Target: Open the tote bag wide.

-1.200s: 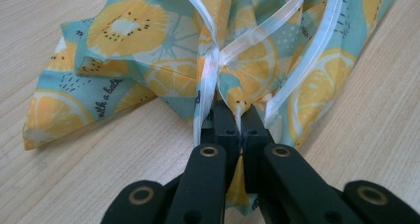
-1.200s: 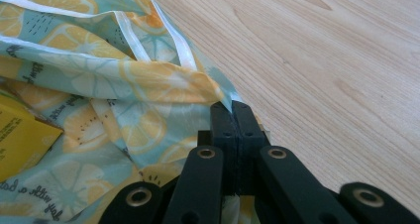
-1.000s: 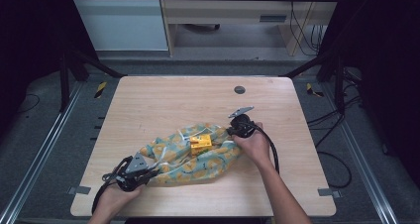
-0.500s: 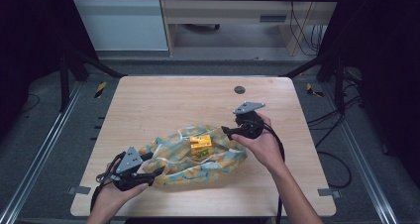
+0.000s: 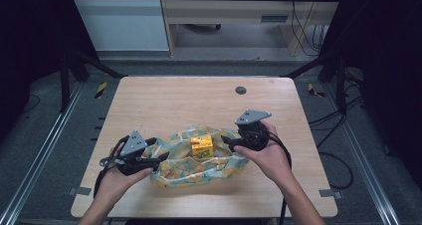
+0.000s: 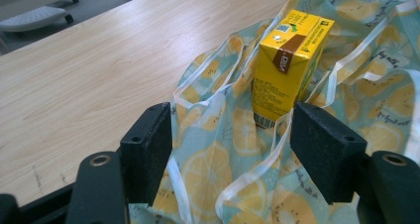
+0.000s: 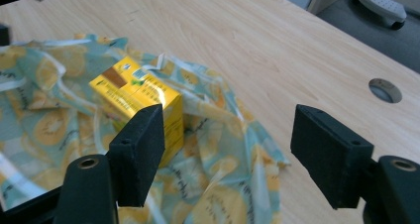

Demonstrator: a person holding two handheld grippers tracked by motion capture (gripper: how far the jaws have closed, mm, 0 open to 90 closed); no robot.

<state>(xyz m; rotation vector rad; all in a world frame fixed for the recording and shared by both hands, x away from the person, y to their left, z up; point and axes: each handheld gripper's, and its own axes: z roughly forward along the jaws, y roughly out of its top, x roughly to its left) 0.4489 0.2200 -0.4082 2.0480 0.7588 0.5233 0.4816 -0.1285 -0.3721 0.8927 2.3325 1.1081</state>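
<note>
Wooden bench (image 5: 164, 98) carries lemon-print bag (image 5: 219, 165), yellow carton (image 5: 201, 146) upright on it. Left gripper (image 5: 160, 158) and right gripper (image 5: 225, 141) flank bag, fingers wide, just opened, gripping nothing.

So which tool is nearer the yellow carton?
Right. The right tool sits just beside the carton, over the bag's edge; the left tool is farther off at the bag's other end.

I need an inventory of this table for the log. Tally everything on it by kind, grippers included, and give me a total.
Yellow cardboard drink carton: 1
Teal lemon-print fabric bag: 1
Hand-held black grippers, left and right, fingers open: 2
Round dark grommet in the wooden tabletop: 1
Total: 5
</note>
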